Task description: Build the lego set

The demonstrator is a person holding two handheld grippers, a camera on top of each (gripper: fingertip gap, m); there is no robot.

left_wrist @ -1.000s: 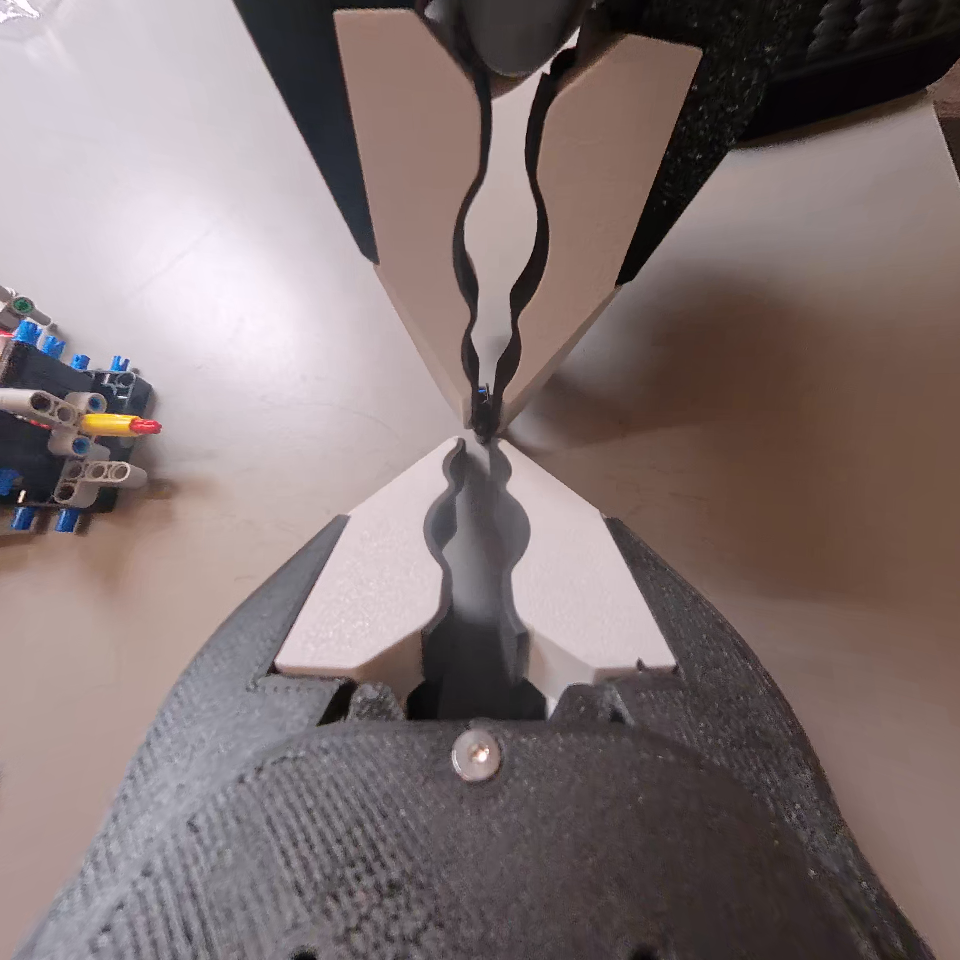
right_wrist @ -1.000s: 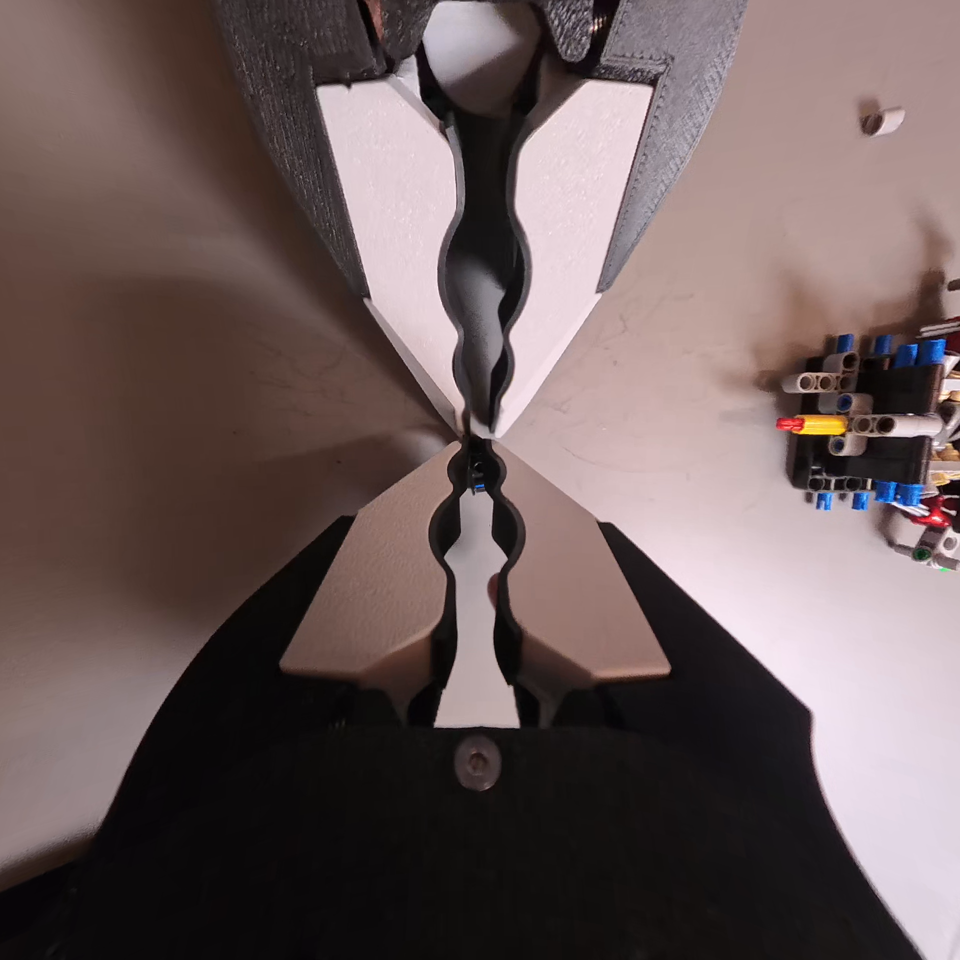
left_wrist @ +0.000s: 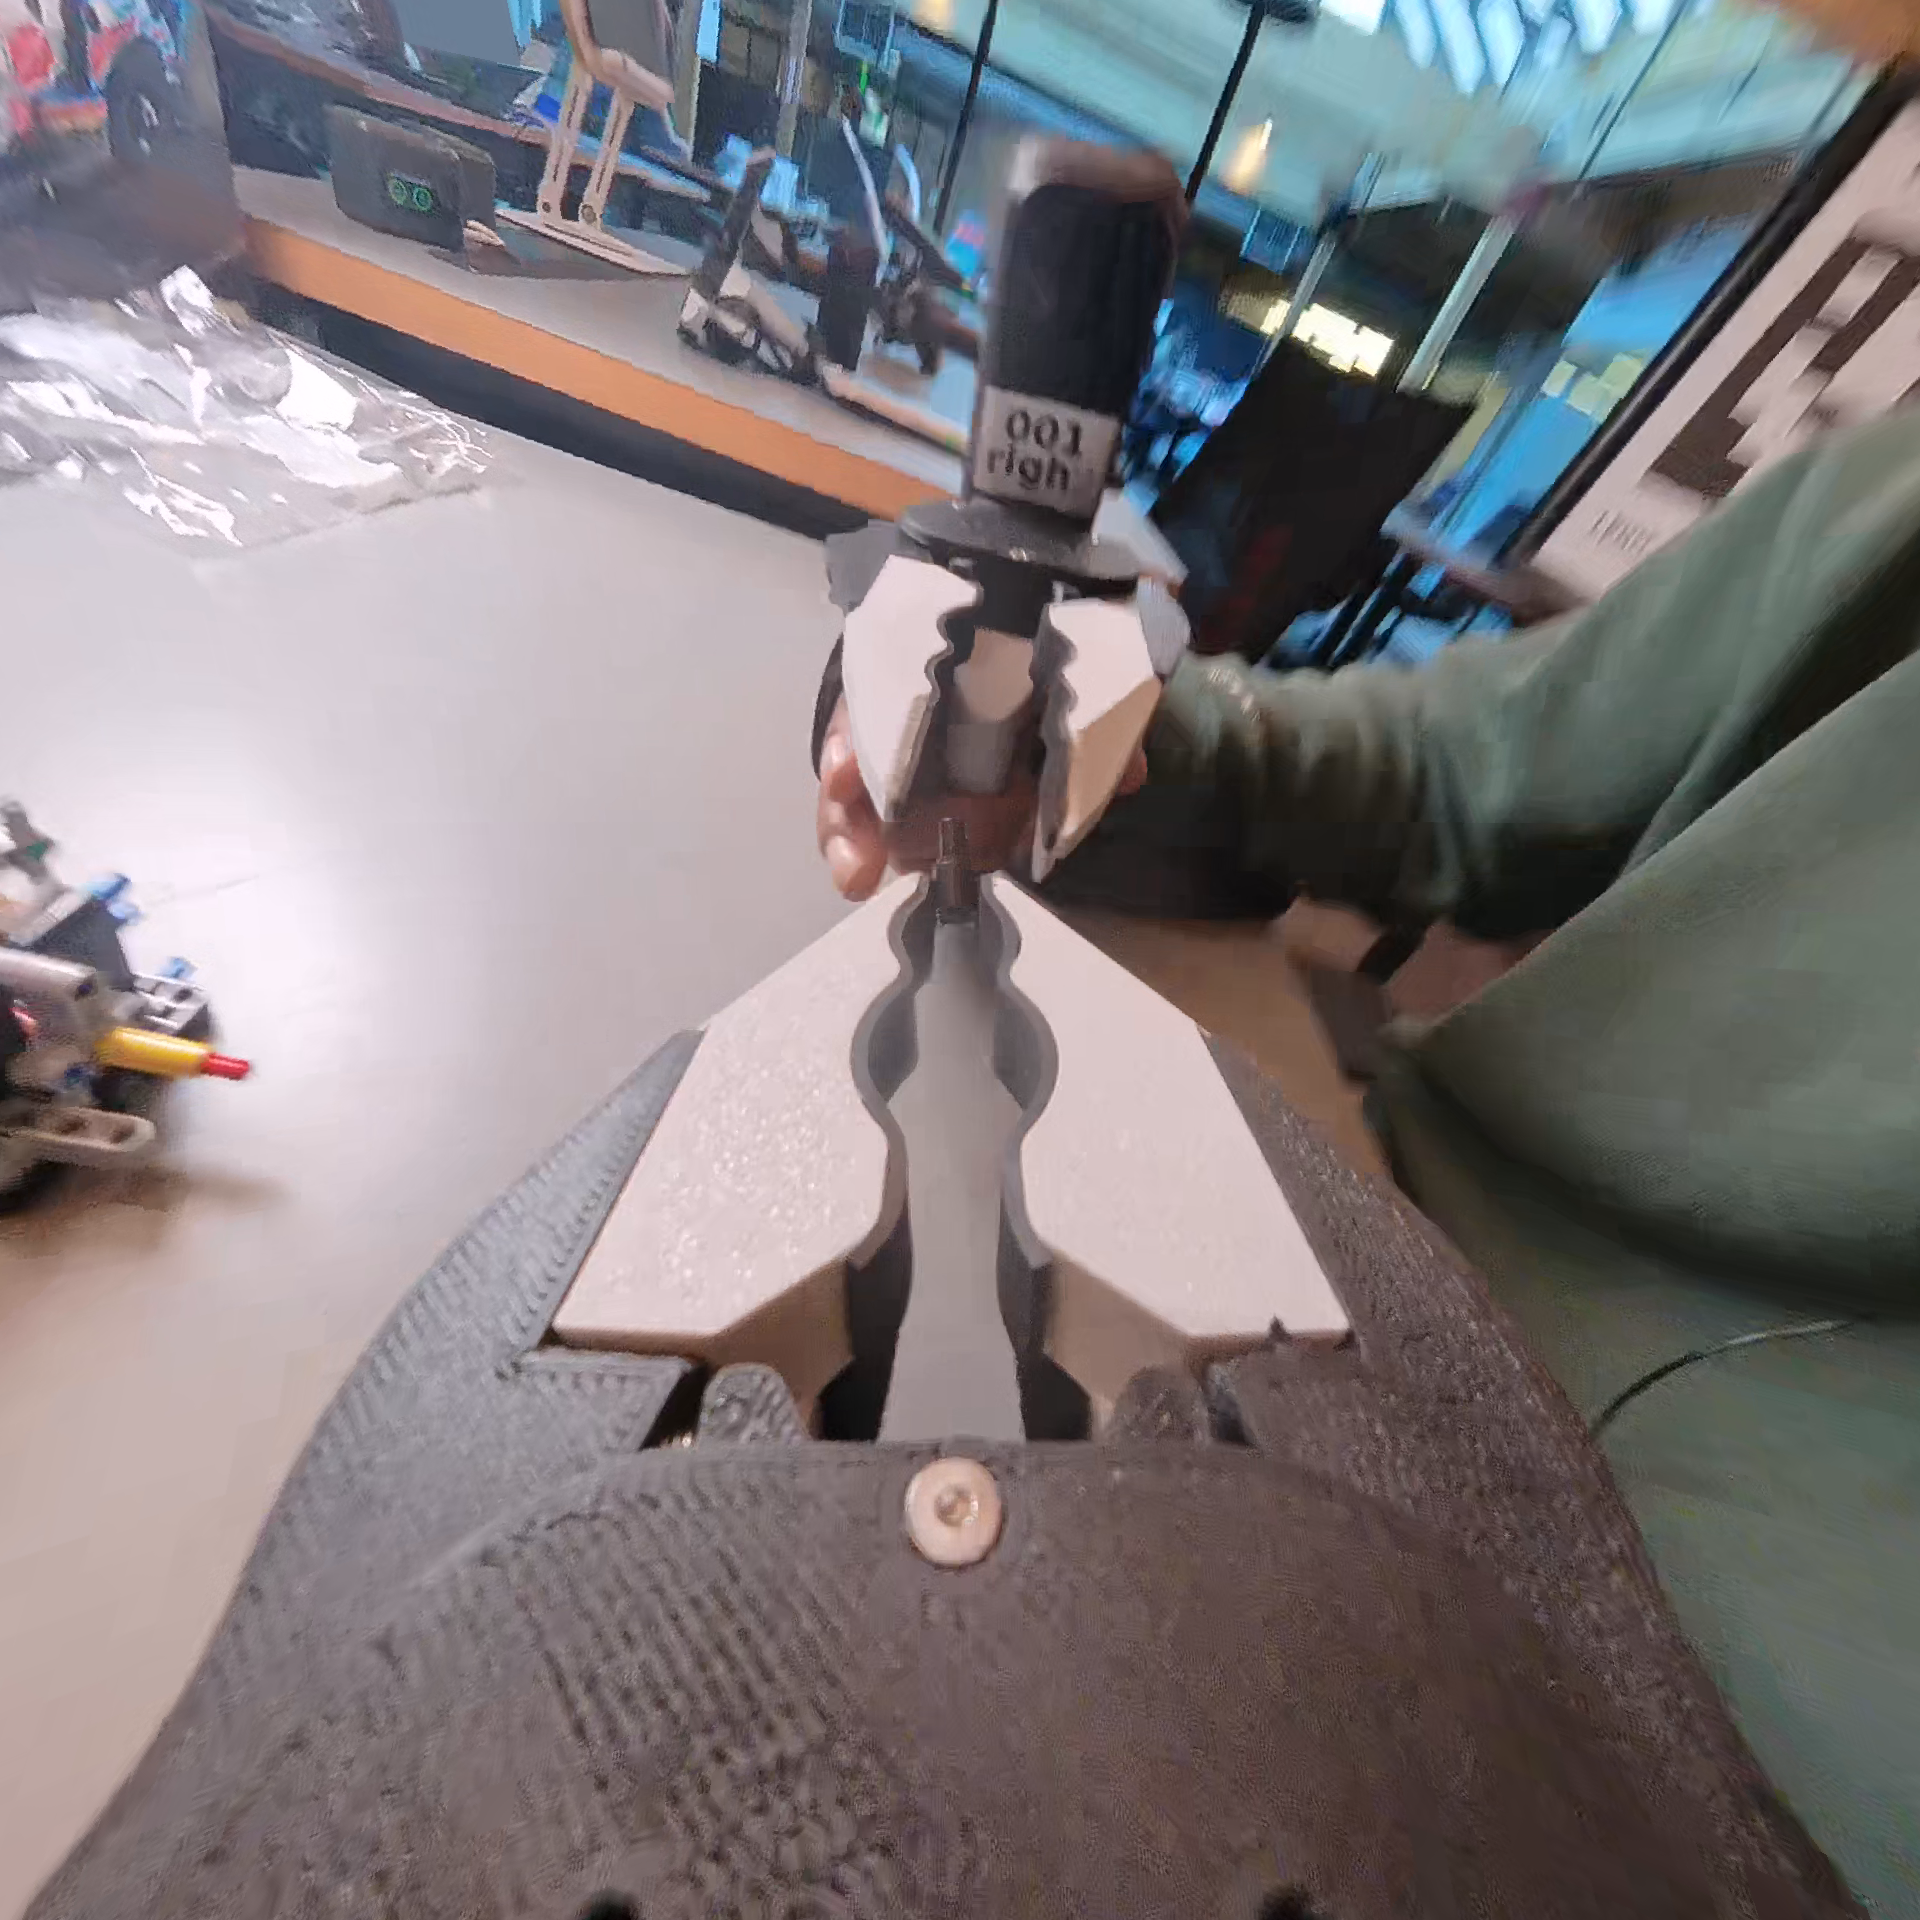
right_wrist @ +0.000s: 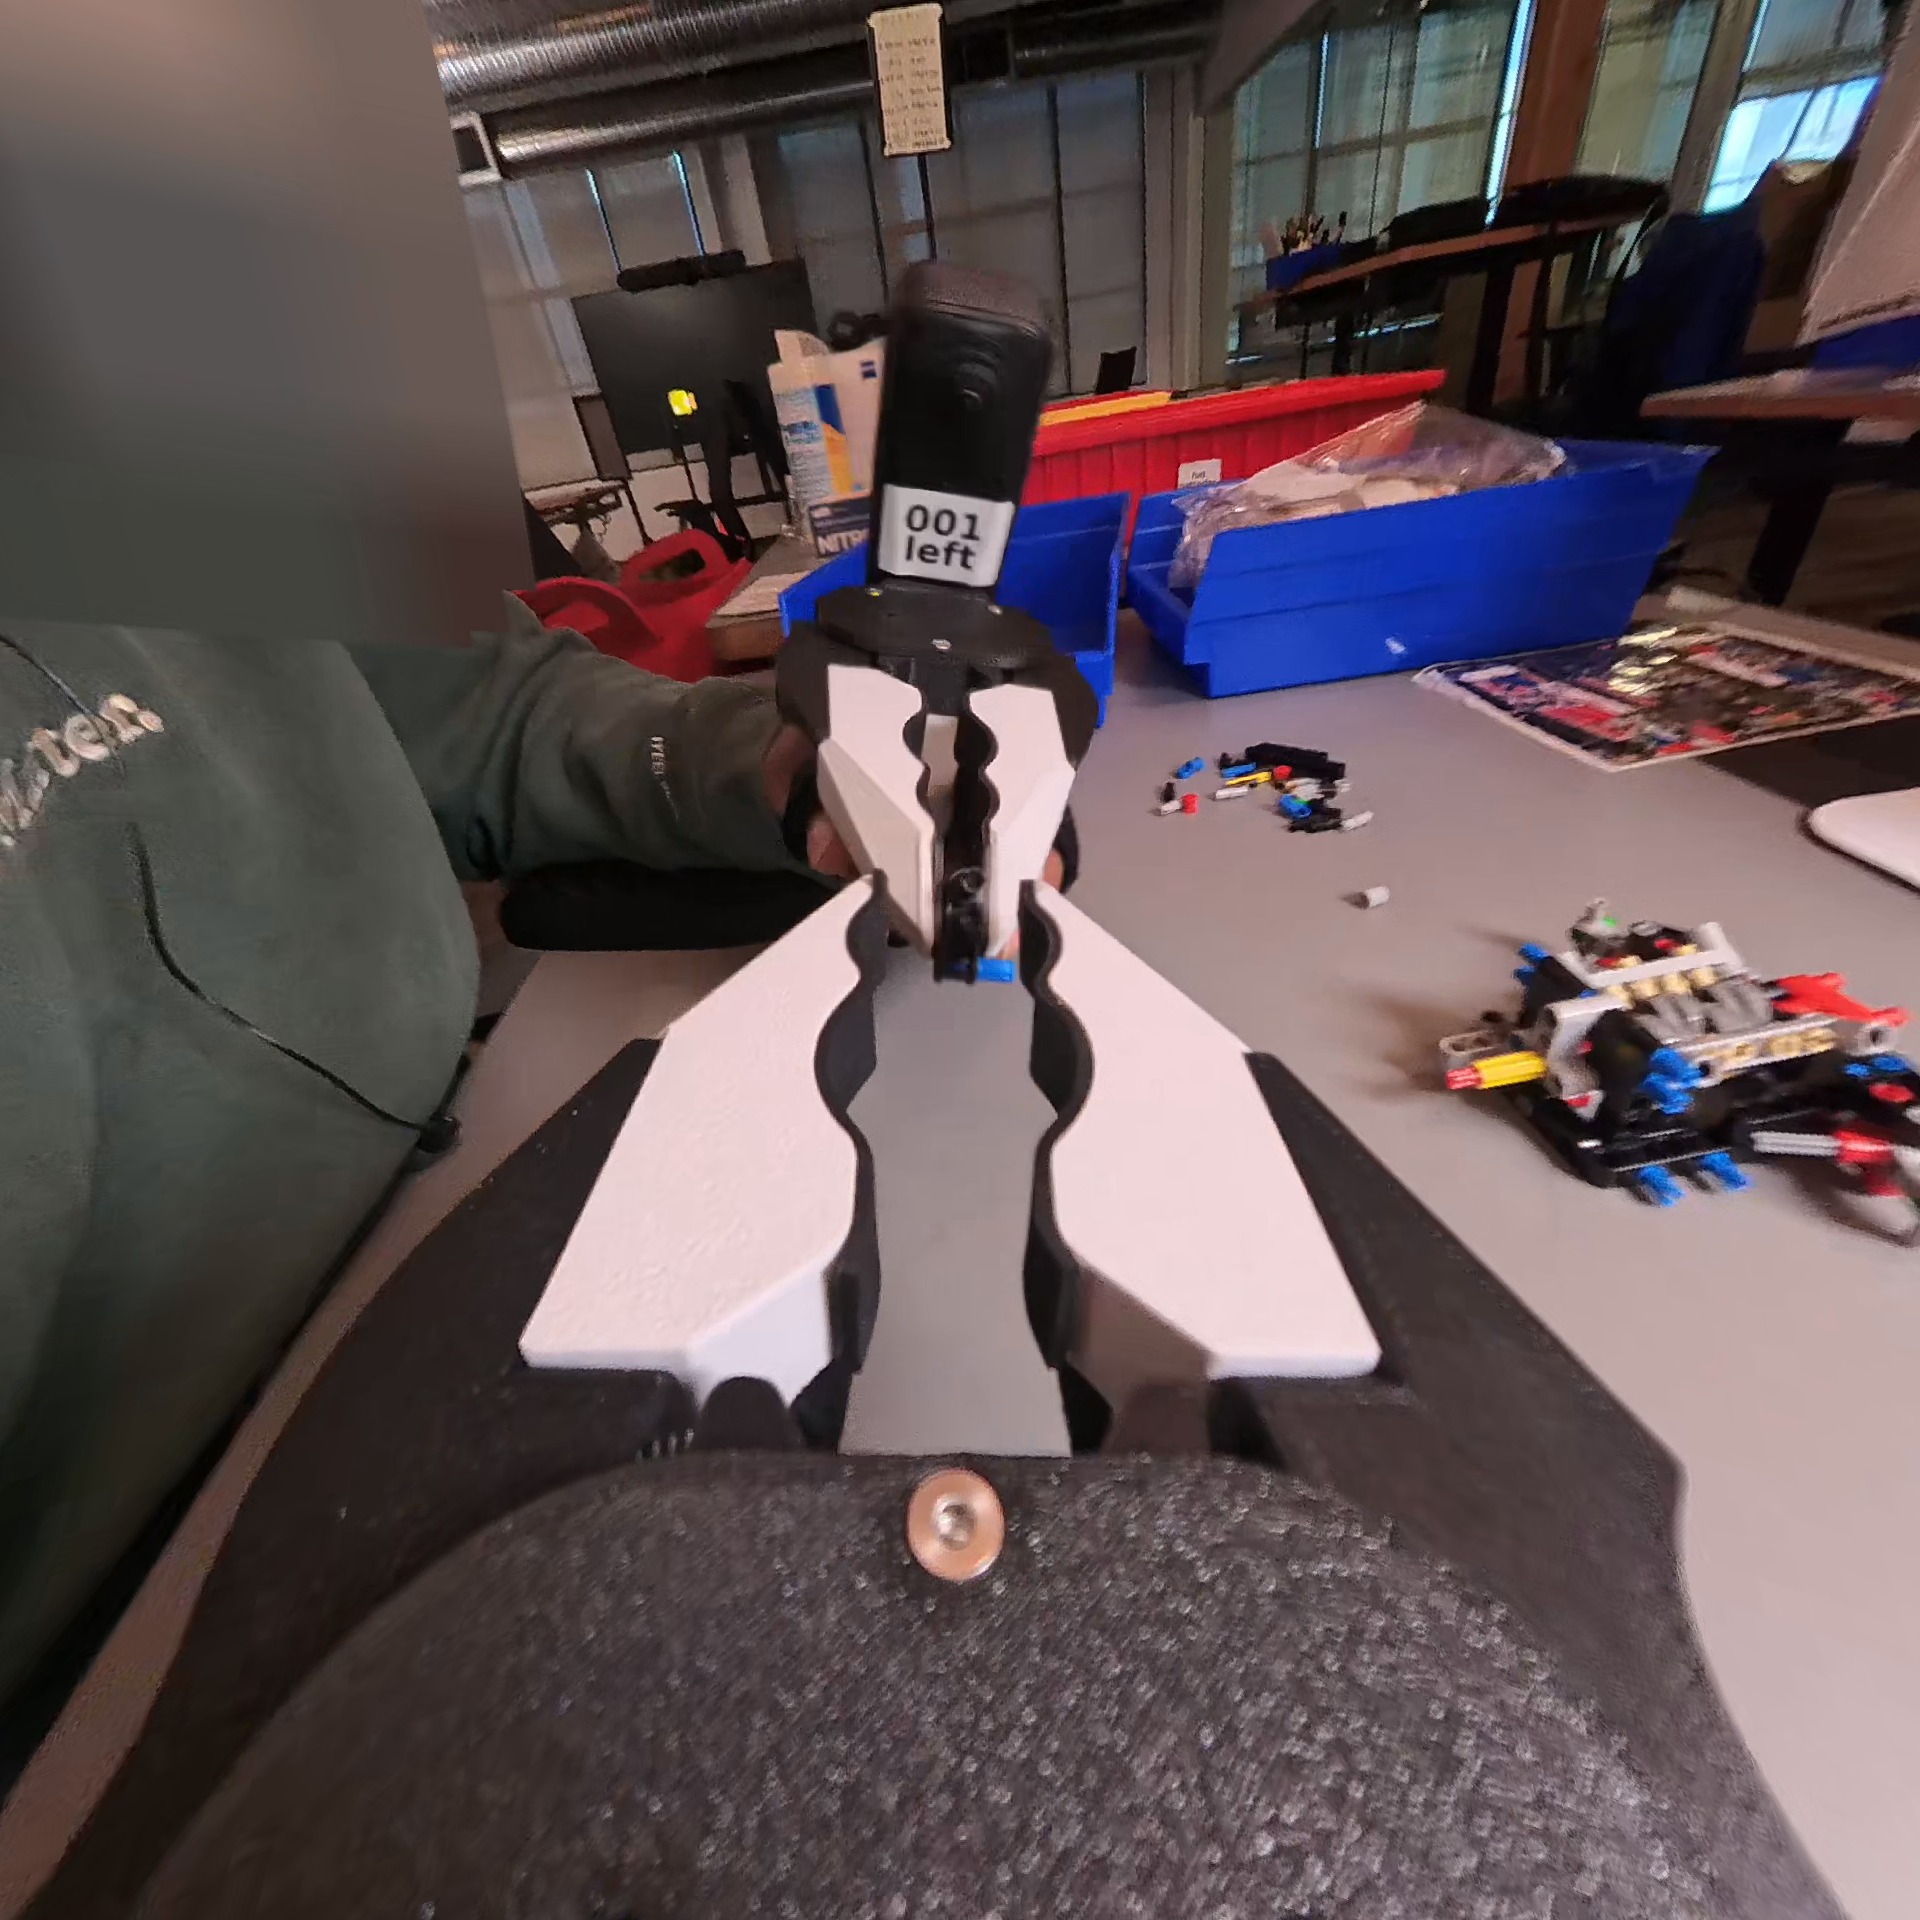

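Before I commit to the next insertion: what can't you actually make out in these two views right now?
- Small dark pin in the left gripper: too small to tell its type; right wrist view shows only a blue end.
- Lego model: blurred and cut by the left edge in the left wrist view; motion-blurred in the right wrist view.
- Loose pieces: too small to identify.
- Right gripper: open; whether it touches the pin, unclear.

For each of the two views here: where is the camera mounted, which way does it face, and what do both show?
Left wrist view: on the left gripper, facing the right gripper, a hand and green sleeve behind it.
Right wrist view: on the right gripper, facing the left gripper and sleeve.
Shared: both grippers, the lego model, the grey table.
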